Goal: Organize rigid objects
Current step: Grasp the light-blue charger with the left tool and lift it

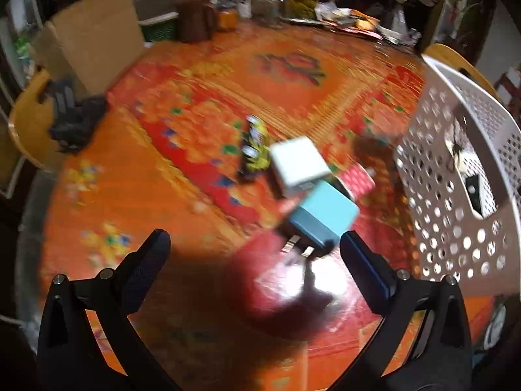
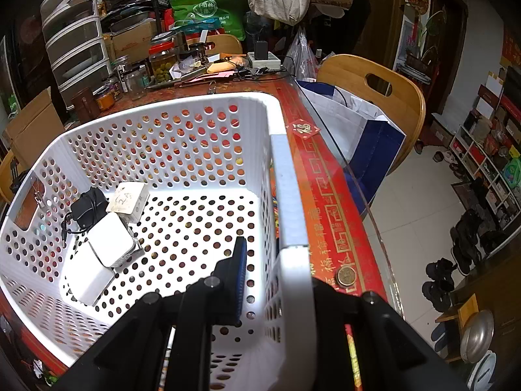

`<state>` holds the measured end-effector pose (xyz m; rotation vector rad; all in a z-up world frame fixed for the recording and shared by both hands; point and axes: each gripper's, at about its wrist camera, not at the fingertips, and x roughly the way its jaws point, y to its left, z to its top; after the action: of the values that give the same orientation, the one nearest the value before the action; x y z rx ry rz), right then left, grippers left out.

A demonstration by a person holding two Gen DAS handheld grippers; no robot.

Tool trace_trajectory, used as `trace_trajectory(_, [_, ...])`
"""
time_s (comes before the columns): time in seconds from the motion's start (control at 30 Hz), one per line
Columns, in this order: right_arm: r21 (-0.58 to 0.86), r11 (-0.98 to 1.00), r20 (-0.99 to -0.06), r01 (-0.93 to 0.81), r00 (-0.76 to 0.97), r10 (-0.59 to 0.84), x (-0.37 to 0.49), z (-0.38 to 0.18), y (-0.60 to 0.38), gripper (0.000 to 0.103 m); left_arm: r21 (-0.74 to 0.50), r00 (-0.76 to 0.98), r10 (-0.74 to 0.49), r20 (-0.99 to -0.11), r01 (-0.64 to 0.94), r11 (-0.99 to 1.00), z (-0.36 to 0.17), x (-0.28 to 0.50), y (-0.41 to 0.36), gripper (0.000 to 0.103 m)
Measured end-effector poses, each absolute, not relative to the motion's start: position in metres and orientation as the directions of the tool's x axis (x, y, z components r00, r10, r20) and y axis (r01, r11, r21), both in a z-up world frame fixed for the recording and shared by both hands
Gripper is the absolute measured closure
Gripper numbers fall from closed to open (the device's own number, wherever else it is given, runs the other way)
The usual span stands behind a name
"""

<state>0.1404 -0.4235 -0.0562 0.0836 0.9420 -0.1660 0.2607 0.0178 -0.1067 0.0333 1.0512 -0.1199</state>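
Fetch step. Left tongs (image 1: 255, 262) released, empty, above the teal charger (image 1: 322, 216) on the counter (image 1: 136, 179). Right tongs (image 2: 276, 280) clenched on basket (image 2: 289, 195) rim. Next: straddle charger, clench.

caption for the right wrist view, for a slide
Right claw shut on the white basket wall, chargers lying inside.

blurred teal charger (image 1: 322, 220), basket (image 1: 456, 195) cut off
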Motion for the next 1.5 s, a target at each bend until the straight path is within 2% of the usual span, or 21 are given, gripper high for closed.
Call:
trace_trajectory(0.2, [-0.001,0.984,-0.811,0.179,0.575,-0.105,0.142,-0.055,-0.424,0.086,0.003,0.513,-0.079,-0.855,0.158,0.987,-0.117,0.266,-0.012,0.0])
trace_trajectory(0.33, [-0.001,0.984,-0.811,0.18,0.575,-0.106,0.141,-0.055,-0.424,0.086,0.063,0.52,-0.025,-0.854,0.152,0.986,-0.13,0.274,-0.035,0.0])
trace_trajectory(0.43, [-0.001,0.984,-0.811,0.18,0.575,-0.105,0.141,-0.055,-0.424,0.086,0.057,0.516,-0.026,-0.856,0.144,0.988,-0.138,0.281,-0.041,0.001])
trace_trajectory(0.57, [0.0,0.984,-0.811,0.179,0.576,-0.105,0.142,-0.055,-0.424,0.087,0.062,0.528,-0.014,-0.849,0.126,0.99,-0.139,0.282,-0.04,0.012])
trace_trajectory(0.8, [-0.001,0.984,-0.811,0.179,0.576,-0.106,0.142,-0.055,-0.424,0.087,0.046,0.532,-0.024,-0.846,0.119,0.992,-0.14,0.281,-0.036,0.016])
trace_trajectory(0.9, [-0.001,0.984,-0.811,0.18,0.575,-0.106,0.141,-0.055,-0.424,0.087,0.039,0.539,-0.034,-0.842,0.123,0.992,-0.139,0.279,-0.037,0.029])
trace_trajectory(0.93, [-0.001,0.984,-0.811,0.18,0.576,-0.106,0.142,-0.055,-0.424,0.087,0.026,0.539,-0.046,-0.841,0.126,0.992,-0.138,0.278,-0.037,0.041])
trace_trajectory(0.97, [-0.001,0.984,-0.811,0.18,0.576,-0.106,0.142,-0.055,-0.424,0.087,0.013,0.538,-0.058,-0.841,0.129,0.992,-0.137,0.277,-0.036,0.047])
trace_trajectory(1.5, [-0.003,0.984,-0.811,0.178,0.575,-0.107,0.142,-0.055,-0.423,0.086,0.12,0.631,0.08,-0.771,0.02,0.993,-0.104,0.247,-0.016,0.048])
